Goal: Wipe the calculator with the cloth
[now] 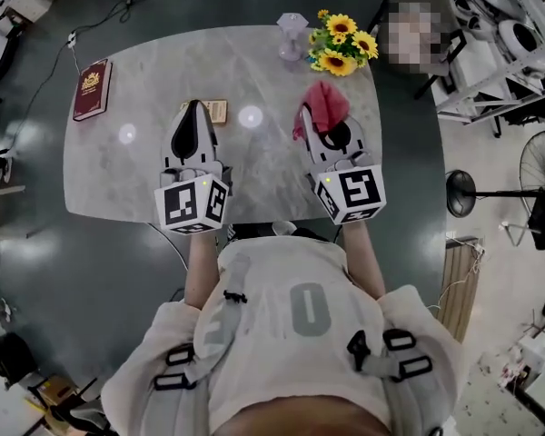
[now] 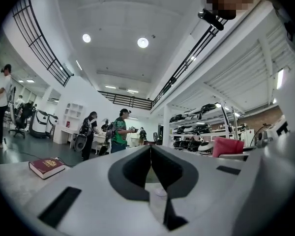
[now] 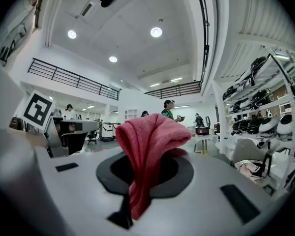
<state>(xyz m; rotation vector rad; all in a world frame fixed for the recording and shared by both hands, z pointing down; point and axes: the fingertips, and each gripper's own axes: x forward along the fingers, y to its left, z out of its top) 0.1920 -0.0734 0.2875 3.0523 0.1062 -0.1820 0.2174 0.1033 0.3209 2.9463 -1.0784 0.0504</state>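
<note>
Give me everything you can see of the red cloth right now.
The red cloth looks like soft, fuzzy fabric, crumpled into folds. The right gripper is shut on it: one bunch stands up past the jaws and flops over, and a narrower tail hangs between them. In the head view it lies over the marble-look table, near the sunflowers. Whether it touches the tabletop cannot be told.

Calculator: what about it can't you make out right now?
- Head view: a tan flat thing sits half behind the left gripper; too small to confirm it is the calculator.
- Left gripper view: its shut jaws block the table ahead.
- Right gripper view: the cloth held in the right gripper covers the middle.
</note>
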